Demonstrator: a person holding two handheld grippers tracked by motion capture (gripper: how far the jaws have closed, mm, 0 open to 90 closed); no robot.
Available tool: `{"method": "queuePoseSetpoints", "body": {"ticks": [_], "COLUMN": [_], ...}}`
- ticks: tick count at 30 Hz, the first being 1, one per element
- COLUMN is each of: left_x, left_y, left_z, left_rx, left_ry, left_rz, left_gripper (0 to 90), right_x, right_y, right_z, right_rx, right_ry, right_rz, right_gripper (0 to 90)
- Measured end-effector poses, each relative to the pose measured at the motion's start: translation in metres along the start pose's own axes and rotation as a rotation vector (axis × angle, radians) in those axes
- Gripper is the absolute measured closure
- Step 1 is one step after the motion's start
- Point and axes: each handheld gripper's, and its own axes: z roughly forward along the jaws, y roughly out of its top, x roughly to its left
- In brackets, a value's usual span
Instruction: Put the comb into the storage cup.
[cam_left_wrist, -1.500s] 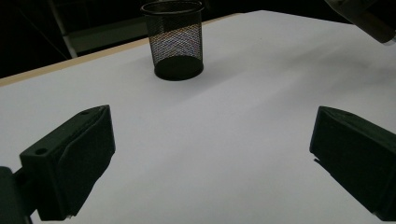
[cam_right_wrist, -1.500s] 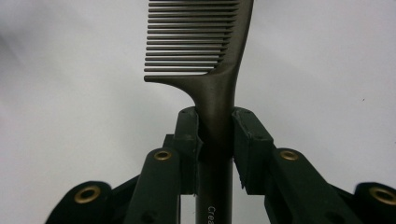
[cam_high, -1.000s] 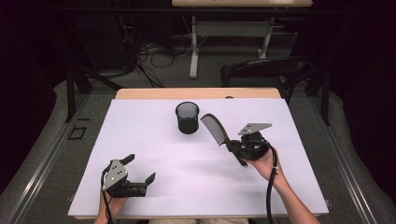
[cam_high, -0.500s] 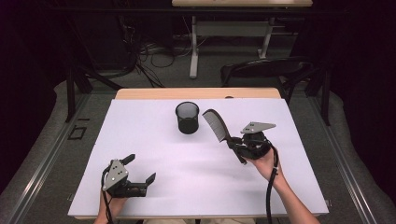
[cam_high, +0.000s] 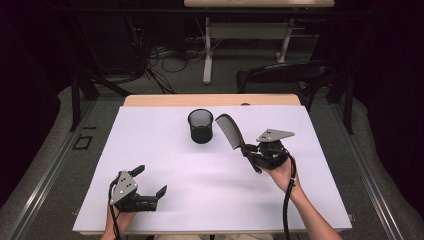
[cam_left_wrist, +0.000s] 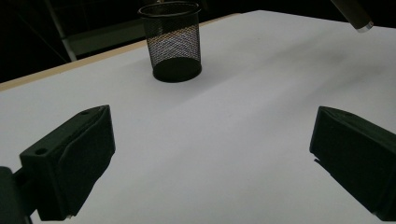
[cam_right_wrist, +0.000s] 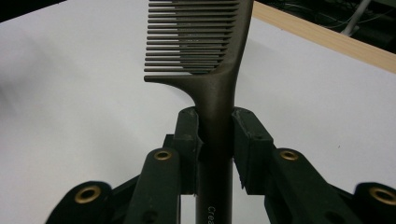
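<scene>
The comb (cam_right_wrist: 212, 70) is dark brown and long, with a row of thin teeth along one side and a smooth round handle with small pale letters near the bottom. I hold it up above the white table cover (cam_high: 165, 150), a bit toward 3 o'clock from the middle of the table. Its long line runs from my right gripper (cam_high: 248, 150) up toward 11 o'clock in the high view, with the toothed end far from me and the teeth facing 3 o'clock. My right jaws are clamped tight on the handle, one pad on each side. The black mesh cup (cam_high: 201, 126) stands upright just beside the comb's tip, at its 9 o'clock, not touching it. My left gripper (cam_high: 151, 181) rests near the table's 7 o'clock corner, well apart, and its jaws are wide apart with nothing between them.
</scene>
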Motion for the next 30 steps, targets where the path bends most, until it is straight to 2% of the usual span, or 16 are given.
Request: {"method": "queuePoseSetpoints", "body": {"ticks": [22,26,30], "left_x": [0.001,0.003,0.004], "left_y": [0.000,0.000,0.000], "left_z": [-0.001,-0.001,-0.001], "left_rx": [-0.005,-0.008,-0.011], "left_ry": [0.006,0.007,0.010], "left_rz": [0.000,-0.019,-0.018], "left_gripper": [0.3,0.3,0.3], "right_x": [-0.006,-0.008,-0.009], "right_y": [0.018,0.021,0.023], "right_z": [0.010,0.012,0.012], "right_rx": [-0.040,-0.049,-0.059], "right_ry": [-0.024,-0.020,-0.022], "right_rz": [0.000,0.000,0.000], "right_gripper": [72.9,73.0,73.0]}}
